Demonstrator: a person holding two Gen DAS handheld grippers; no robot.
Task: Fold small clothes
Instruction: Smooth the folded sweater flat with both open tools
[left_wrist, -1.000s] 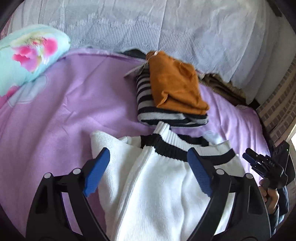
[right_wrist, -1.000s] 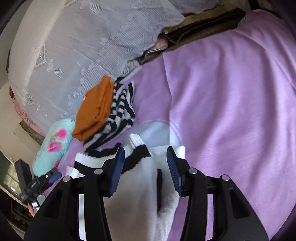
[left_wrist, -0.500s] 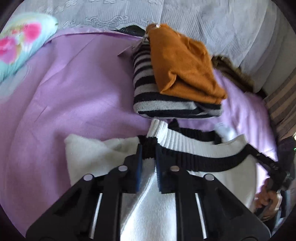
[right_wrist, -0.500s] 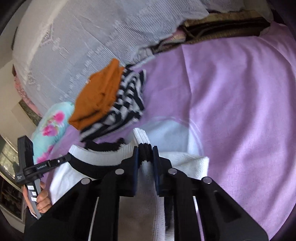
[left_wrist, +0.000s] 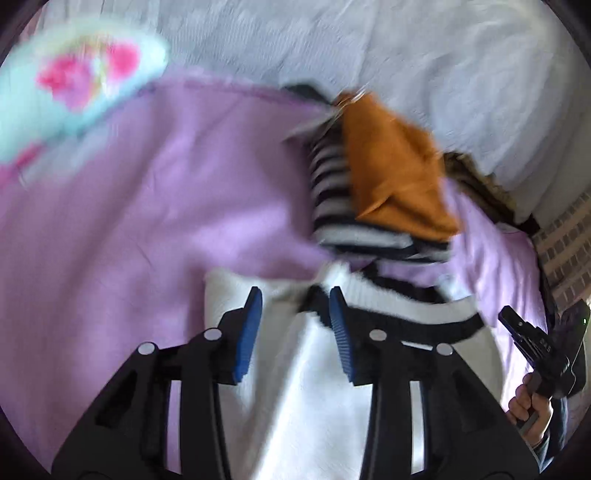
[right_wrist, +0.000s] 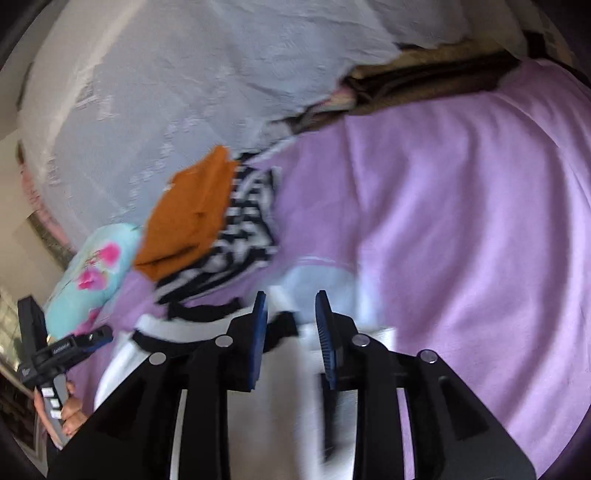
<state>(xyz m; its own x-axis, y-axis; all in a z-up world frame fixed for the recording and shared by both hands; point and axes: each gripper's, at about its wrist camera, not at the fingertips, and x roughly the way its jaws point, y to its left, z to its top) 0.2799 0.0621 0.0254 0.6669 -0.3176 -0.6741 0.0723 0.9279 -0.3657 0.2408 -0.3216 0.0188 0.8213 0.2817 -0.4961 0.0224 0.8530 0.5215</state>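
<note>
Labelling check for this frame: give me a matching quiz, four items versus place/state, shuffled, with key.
Items:
1. folded orange garment
2. black-and-white striped folded garment
3. white knit sweater with black trim
4. turquoise floral pillow

Places/states:
A. bottom of the stack, on the purple sheet
B. at the sheet's far edge, apart from the clothes
C. under both open grippers, left gripper, right gripper
D. top of the stack

Pairs: 1-D, 2-A, 3-C, 4-B

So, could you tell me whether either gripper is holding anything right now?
Nothing is held: the left gripper and right gripper are both open over the black-trimmed edge of the white garment.
</note>
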